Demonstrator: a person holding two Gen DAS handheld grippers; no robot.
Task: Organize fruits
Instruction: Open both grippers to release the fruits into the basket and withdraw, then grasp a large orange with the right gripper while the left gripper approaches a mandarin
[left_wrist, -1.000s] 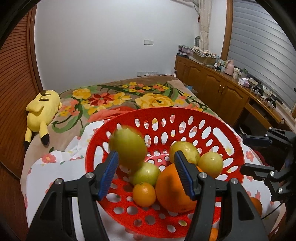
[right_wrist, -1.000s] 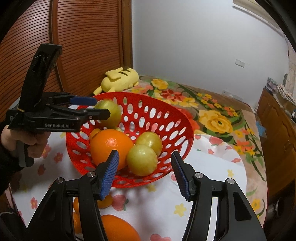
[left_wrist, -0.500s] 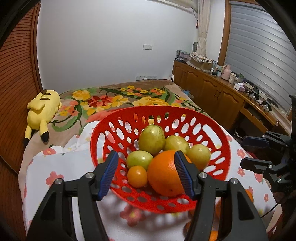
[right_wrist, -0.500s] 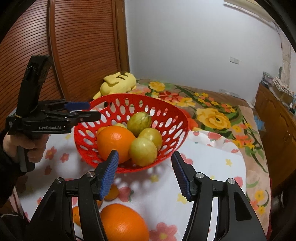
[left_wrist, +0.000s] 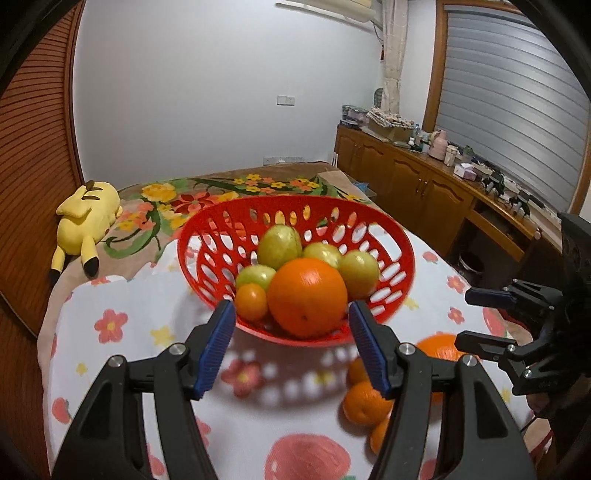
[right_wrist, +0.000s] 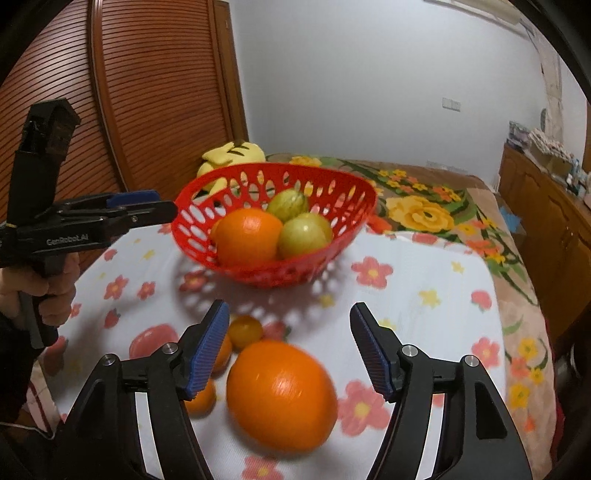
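A red basket (left_wrist: 195, 240) stands on a white flowered cloth (left_wrist: 140, 317). It holds a big orange (left_wrist: 306, 295), a small orange (left_wrist: 251, 301) and several green fruits (left_wrist: 279, 242). My left gripper (left_wrist: 293, 345) hangs open and empty just in front of the basket. A few loose oranges (left_wrist: 365, 402) lie on the cloth to its right. In the right wrist view, a large orange (right_wrist: 280, 395) lies on the cloth between and below the fingers of my right gripper (right_wrist: 290, 350). Its jaws are opening and the pads do not touch the fruit. Small oranges (right_wrist: 245, 332) lie beside its left finger.
A yellow plush toy (left_wrist: 85, 218) lies on the floral blanket behind the cloth. A wooden cabinet (left_wrist: 424, 188) with clutter on top runs along the right. A slatted wooden door (right_wrist: 147, 92) is at the left. A hand (right_wrist: 48, 288) holds the left gripper (right_wrist: 166, 206) beside the basket (right_wrist: 192, 229).
The green fruit that was by my left gripper's finger has dropped into the basket. Both grippers have pulled back from the basket. The right jaws stand wider, with the large orange between them.
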